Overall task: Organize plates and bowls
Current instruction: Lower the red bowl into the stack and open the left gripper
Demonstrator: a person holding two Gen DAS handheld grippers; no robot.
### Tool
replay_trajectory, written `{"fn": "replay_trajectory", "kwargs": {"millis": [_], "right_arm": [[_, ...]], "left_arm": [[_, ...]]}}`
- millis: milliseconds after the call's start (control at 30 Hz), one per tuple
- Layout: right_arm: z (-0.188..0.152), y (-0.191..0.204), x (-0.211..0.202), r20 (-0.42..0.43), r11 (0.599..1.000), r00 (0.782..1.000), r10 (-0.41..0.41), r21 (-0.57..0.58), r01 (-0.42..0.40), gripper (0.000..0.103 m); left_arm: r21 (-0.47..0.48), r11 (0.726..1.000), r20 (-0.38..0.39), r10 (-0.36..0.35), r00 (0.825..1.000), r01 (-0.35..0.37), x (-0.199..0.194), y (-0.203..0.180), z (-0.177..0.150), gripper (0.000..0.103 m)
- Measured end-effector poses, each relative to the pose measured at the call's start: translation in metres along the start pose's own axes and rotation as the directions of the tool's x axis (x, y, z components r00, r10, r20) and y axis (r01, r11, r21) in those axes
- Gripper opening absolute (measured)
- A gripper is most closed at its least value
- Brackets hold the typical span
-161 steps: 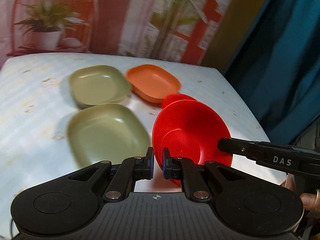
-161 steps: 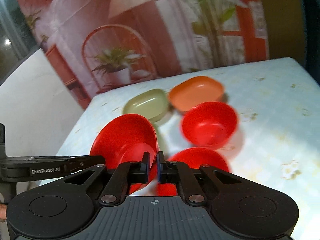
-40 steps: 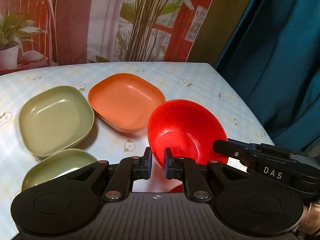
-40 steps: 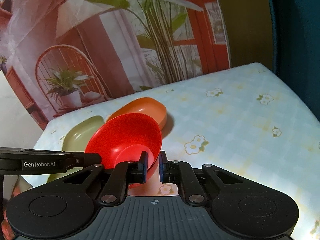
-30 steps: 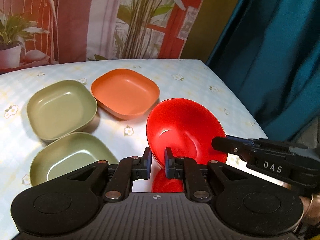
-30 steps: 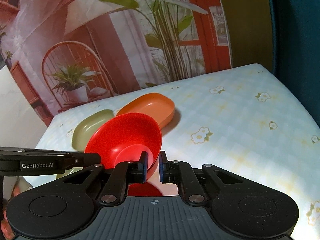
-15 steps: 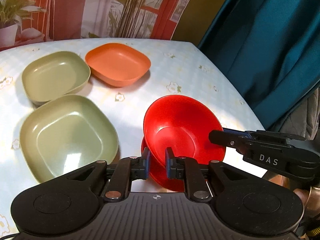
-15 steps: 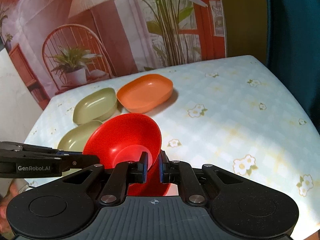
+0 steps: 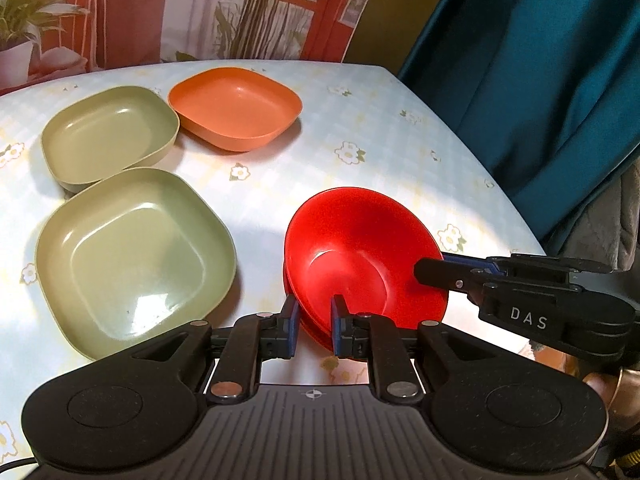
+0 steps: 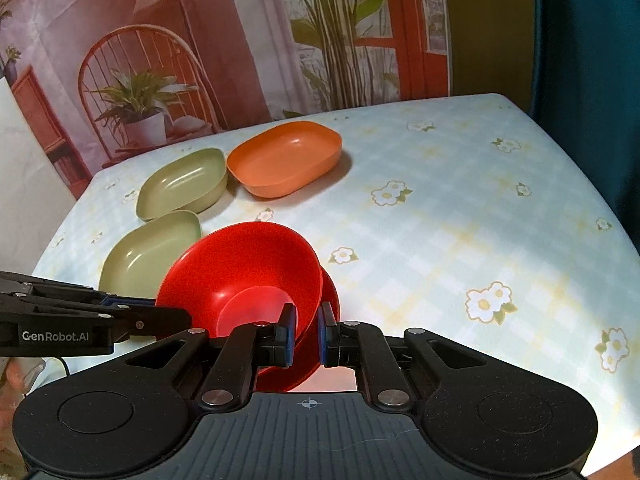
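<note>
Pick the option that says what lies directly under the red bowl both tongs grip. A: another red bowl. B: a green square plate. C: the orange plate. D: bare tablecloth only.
A: the gripped red bowl sits nested in a second red bowl whose rim shows beneath it.

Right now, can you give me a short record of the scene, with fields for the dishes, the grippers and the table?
held dish: red bowl, tilted, low over a second red bowl
left gripper: shut on the near rim of the red bowl
right gripper: shut on the opposite rim of the same bowl
other dishes: two green plates, one orange plate, each separate
table: pale cloth with flower print
</note>
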State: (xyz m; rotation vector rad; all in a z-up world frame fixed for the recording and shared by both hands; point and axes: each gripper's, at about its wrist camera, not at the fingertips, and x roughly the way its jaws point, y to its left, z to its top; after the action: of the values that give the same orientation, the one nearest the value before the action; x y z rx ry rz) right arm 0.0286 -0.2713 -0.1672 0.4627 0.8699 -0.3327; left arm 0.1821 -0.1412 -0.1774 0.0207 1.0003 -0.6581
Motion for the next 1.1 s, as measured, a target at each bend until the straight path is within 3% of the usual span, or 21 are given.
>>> {"fn": "replay_trajectory", "kwargs": {"millis": [1100], "right_arm": [[-0.005, 0.004, 0.002, 0.013, 0.998, 1.000, -0.009, -0.058, 0.010, 0.012]], "left_arm": [[0.048, 0.996, -0.012, 0.071, 0.997, -0.071, 0.000, -0.011, -0.003, 0.021]]}}
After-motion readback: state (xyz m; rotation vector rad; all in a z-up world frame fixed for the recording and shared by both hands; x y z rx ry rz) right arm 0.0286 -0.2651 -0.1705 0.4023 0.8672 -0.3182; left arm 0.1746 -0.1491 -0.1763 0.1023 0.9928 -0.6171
